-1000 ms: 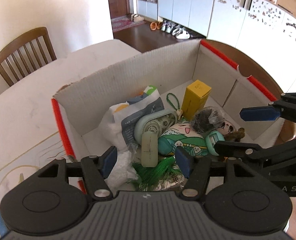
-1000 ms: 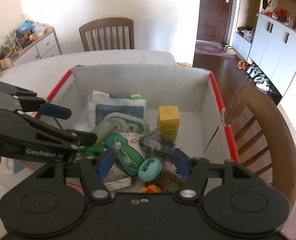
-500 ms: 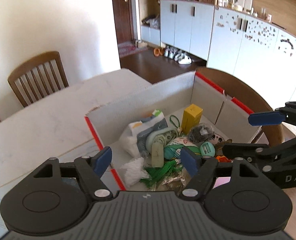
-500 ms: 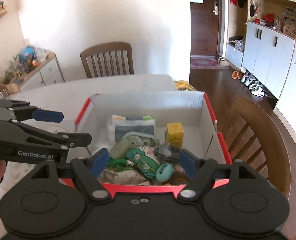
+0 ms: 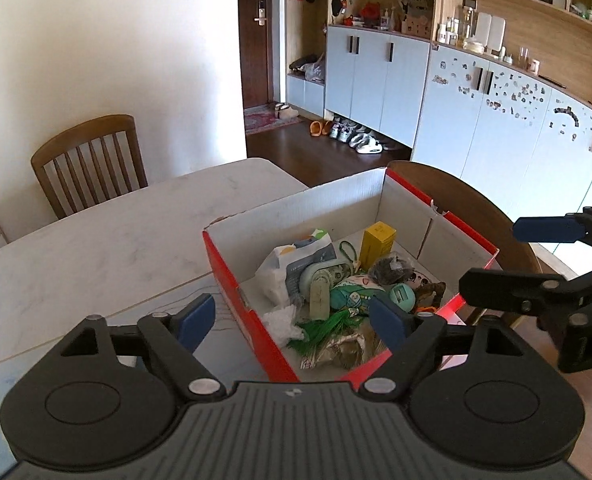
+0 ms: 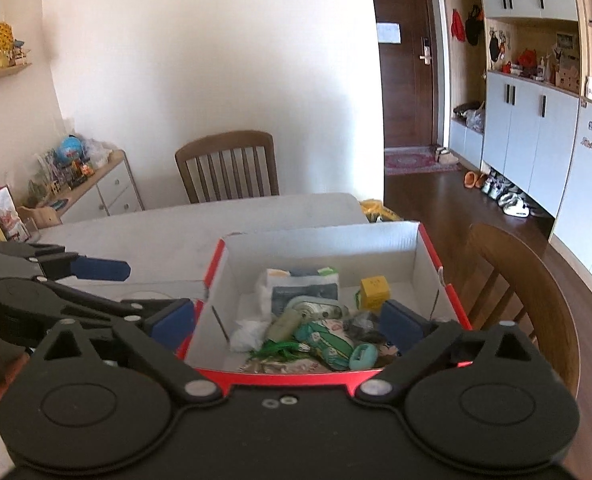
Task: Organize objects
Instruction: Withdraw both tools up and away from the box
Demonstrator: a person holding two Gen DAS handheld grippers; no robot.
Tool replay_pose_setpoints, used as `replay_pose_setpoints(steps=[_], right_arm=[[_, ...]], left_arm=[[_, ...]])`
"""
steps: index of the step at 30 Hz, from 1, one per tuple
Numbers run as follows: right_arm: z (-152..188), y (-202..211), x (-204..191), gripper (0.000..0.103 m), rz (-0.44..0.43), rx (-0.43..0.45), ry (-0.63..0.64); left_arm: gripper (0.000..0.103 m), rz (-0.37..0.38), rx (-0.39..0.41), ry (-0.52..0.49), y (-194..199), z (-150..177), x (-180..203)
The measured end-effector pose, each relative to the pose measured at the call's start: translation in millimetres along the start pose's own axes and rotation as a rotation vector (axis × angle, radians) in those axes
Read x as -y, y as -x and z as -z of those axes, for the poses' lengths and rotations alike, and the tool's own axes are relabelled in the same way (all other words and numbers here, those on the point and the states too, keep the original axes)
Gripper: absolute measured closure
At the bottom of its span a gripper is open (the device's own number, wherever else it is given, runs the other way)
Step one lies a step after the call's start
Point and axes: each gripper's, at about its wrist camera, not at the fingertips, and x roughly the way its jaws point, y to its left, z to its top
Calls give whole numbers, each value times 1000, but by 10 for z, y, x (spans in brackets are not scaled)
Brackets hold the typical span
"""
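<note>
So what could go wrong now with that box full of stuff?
1. The box sits at the table's corner beside a chair; a bump might push it off.
2. The things lie in a heap: the yellow carton stands beside the green pouch and teal timer, so grabbing one may drag another.
3. Left gripper and right gripper, both empty with jaws opening, hover close together and could collide.
</note>
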Motion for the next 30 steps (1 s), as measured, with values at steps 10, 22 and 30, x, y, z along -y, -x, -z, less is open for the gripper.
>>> replay_pose_setpoints(steps=[10, 22, 30], right_arm=[[27, 163, -264, 1, 4, 49, 12], [157, 224, -533, 1, 5, 63, -17], [237, 228, -693, 1, -8, 51, -31]], left_arm=[[1, -4, 16, 58, 240, 149, -197], [0, 18, 38, 95, 546, 384, -398], [0, 16, 52, 110, 665, 461, -526]])
